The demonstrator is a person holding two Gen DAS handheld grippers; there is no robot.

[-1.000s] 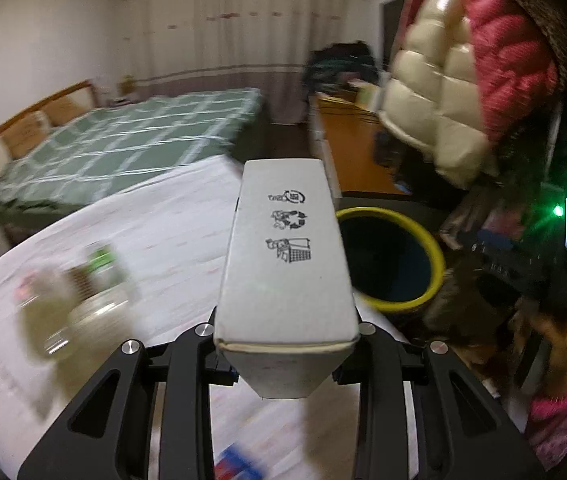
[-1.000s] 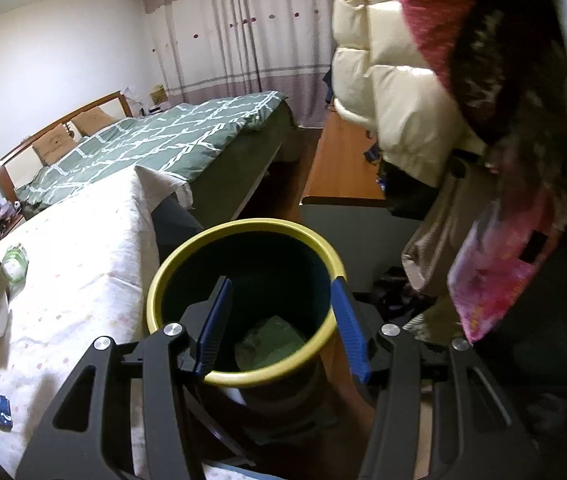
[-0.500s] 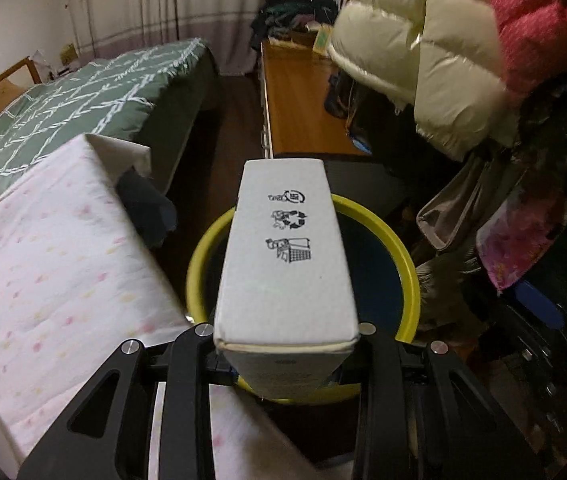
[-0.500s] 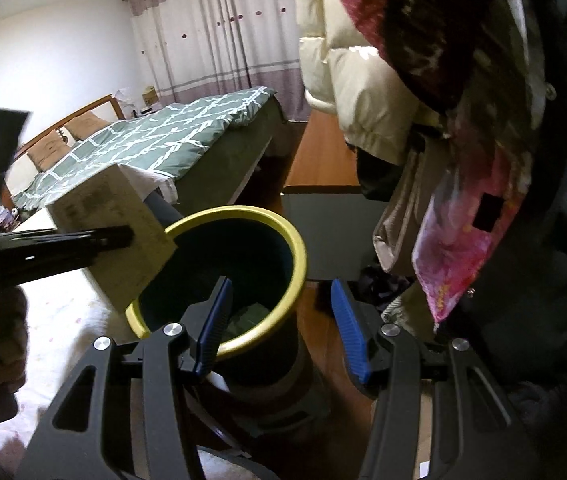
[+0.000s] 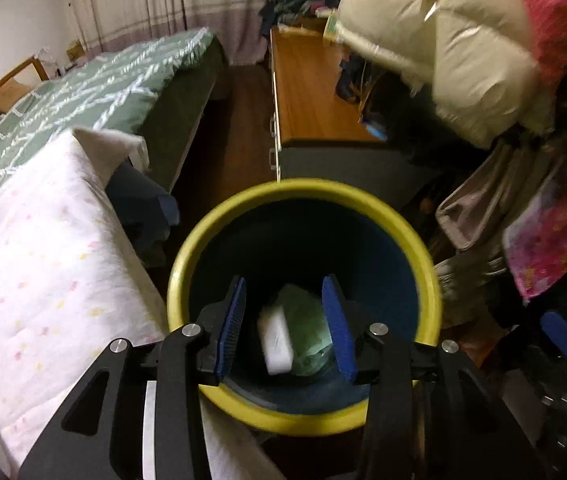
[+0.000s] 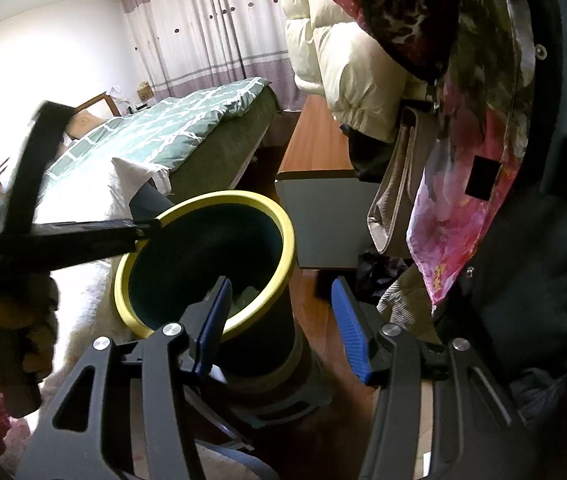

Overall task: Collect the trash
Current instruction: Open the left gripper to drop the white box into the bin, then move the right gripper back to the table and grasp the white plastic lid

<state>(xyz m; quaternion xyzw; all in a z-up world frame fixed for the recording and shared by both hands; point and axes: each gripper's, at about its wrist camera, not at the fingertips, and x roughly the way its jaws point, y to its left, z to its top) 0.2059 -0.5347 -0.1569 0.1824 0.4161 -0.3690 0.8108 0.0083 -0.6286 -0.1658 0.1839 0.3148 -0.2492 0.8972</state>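
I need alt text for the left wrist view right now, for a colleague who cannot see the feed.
The left tool hangs over a round dark-blue bin with a yellow rim, its blue-padded jaws opening with nothing between them. Below, a white cardboard box lies blurred in the bin on crumpled green trash. A white quilted bedcover with pastel spots lies to the left.

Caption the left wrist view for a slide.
Left hand-held gripper opening over the yellow-rimmed bin, white box inside.
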